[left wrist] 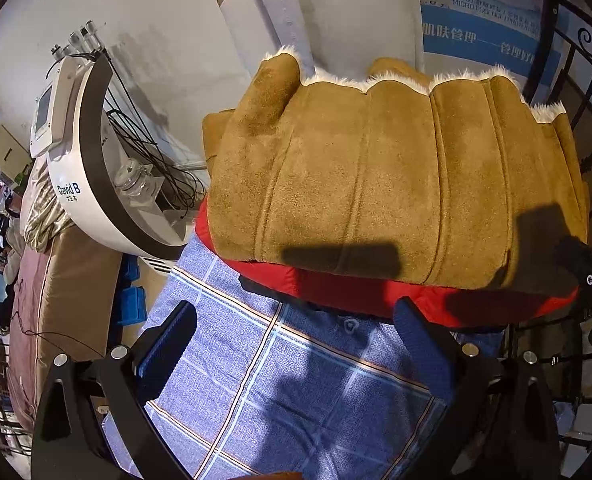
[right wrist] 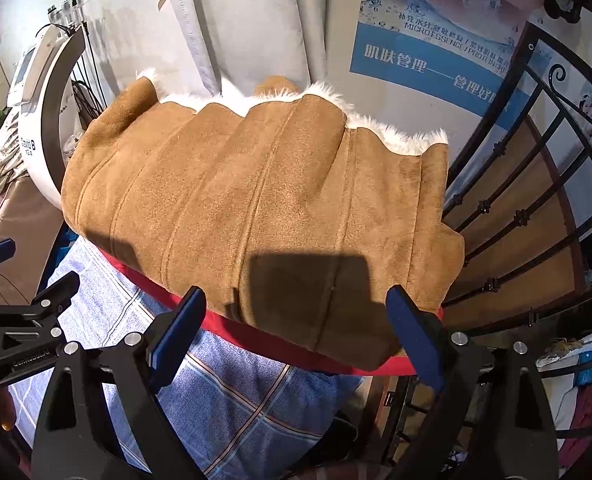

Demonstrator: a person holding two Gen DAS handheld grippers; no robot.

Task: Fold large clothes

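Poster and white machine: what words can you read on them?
"David B" on the white machine; the small characters under it are too small to read.
"MICRO ESSENCE / PROTEIN" on the poster, partly cut off.
"肌肤管理——管理好" in large white characters on the poster's blue band; the rest is cut off.
Other poster lines are blurred.

The white, half-round cosmetic machine with a black rim bears the label "David B" in dark letters on its side, with small characters beneath that are too small to read. The blue-and-white wall poster carries white Chinese text "肌肤管理" and, above it, "MICRO ESSENCE / PROTEIN"; the remaining lines are cut off or blurred.
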